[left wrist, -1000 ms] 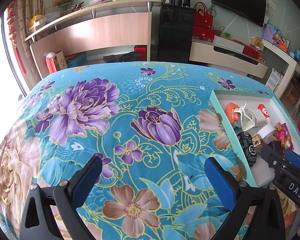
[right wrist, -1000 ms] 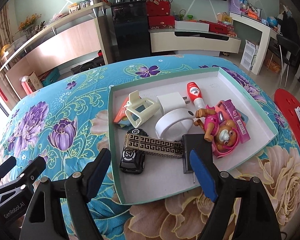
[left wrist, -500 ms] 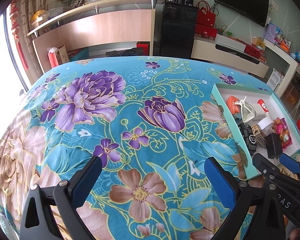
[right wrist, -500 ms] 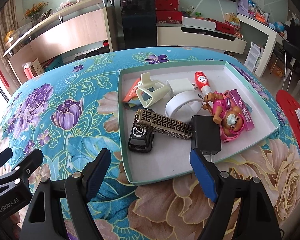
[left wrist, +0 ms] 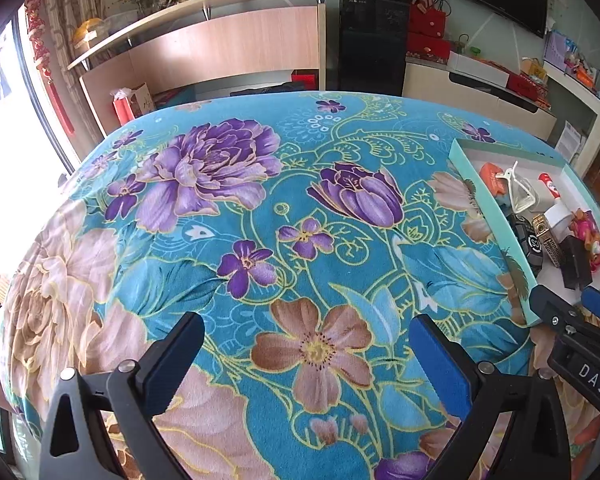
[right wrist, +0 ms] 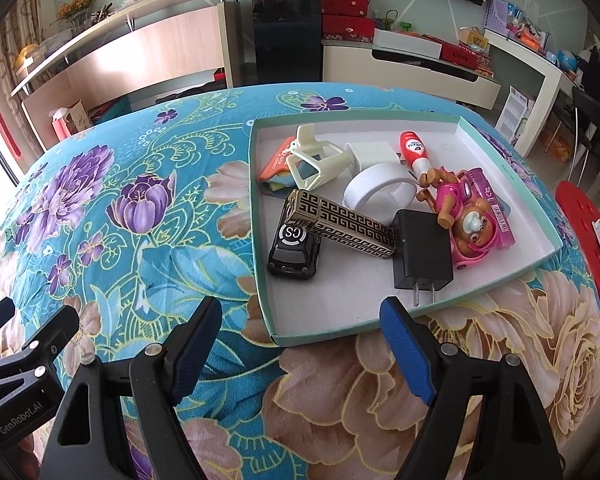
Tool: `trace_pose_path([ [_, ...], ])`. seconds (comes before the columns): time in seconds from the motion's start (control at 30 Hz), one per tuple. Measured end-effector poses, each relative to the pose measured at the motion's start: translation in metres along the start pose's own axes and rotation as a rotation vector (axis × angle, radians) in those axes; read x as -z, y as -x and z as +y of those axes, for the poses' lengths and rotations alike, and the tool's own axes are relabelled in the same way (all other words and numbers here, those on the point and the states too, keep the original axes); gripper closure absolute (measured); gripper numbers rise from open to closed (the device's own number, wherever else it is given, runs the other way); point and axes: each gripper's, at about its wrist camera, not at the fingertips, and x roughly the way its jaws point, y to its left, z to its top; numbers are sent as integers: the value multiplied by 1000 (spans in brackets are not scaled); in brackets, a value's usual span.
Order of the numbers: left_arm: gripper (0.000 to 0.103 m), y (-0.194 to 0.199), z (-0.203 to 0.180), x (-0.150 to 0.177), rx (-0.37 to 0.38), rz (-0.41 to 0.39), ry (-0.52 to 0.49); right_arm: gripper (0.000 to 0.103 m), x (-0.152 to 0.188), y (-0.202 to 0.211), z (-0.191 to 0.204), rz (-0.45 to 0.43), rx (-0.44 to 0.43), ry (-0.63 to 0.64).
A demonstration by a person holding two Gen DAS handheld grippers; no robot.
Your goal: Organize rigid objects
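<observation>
A shallow teal-rimmed cardboard tray [right wrist: 512, 184] on the floral blue tablecloth [right wrist: 148, 216] already holds all the small rigid objects, jumbled, a scene fitting either gathering done or sorting ahead, while left gripper [left wrist: 308, 354] and right gripper [right wrist: 300, 338] hover released, grasping nothing.

Black toy car [right wrist: 296, 250]: rear hidden under the patterned box [right wrist: 340, 224]. White charger [right wrist: 372, 154]: partly covered. Red object [right wrist: 592, 240]: cut off at right edge.
</observation>
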Motion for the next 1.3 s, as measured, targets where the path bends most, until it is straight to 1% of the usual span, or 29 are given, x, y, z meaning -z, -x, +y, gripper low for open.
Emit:
trace_pose_path([
  [0.17, 0, -6, 1, 1, -4, 20, 0, 21, 1, -3, 0, 0, 2, 2],
  [0.23, 0, -9, 2, 2, -13, 28, -2, 19, 1, -4, 0, -3, -3, 3],
  [0.3, 0, -12, 3, 2, -22, 34, -4, 8, 1, -5, 1, 2, -11, 4],
  [0.5, 0, -17, 3, 2, -17, 44, -10, 8, 0, -7, 1, 3, -11, 6],
  [0.67, 0, -25, 1, 4, -23, 69, -21, 8, -1, -8, 1, 8, -3, 16],
  [0.97, 0, -32, 3, 5, -14, 94, -13, 7, -3, -8, -2, 13, 5, 11],
  [1.3, 0, -34, 2, 5, 6, 99, -9, 5, -2, -11, 2, 15, 22, 34],
])
